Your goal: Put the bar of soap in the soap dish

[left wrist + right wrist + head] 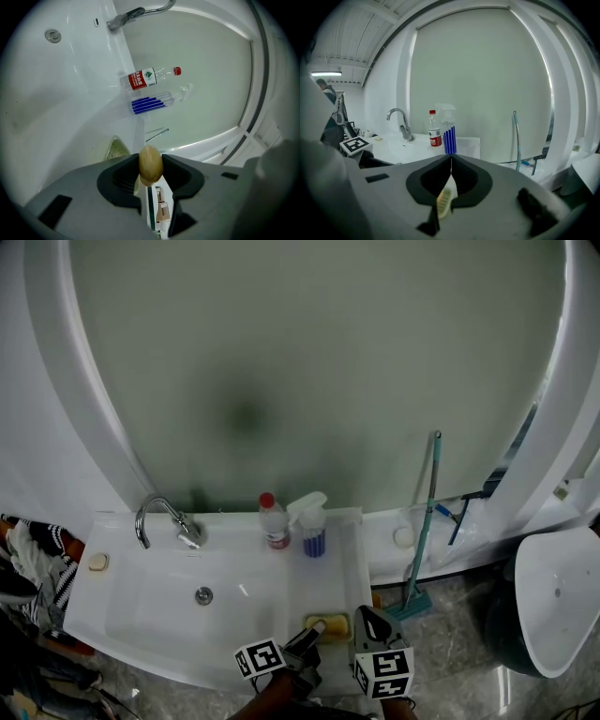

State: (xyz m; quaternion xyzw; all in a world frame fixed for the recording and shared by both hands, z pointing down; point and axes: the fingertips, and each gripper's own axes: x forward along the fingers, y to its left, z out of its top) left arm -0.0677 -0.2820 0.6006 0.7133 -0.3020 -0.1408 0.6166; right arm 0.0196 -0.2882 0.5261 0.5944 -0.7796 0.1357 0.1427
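Closest to the camera, at the bottom edge of the head view, sit the two claws with their marker cubes. Starting at the left, the left claw (150,161) is closed on the bar of soap (150,168), its pads pressing the yellowish bar from both sides so that it stands on end between them. Just beyond and below it lies the soap dish (337,628), on the right part of the white counter (349,568) beside the basin; the bar hangs right at the dish's near-left end. Further right, the right claw (451,158) has its tips together on nothing, just beside the dish. I judge the pick-up and carry done; setting the bar down into the dish and letting go remain.
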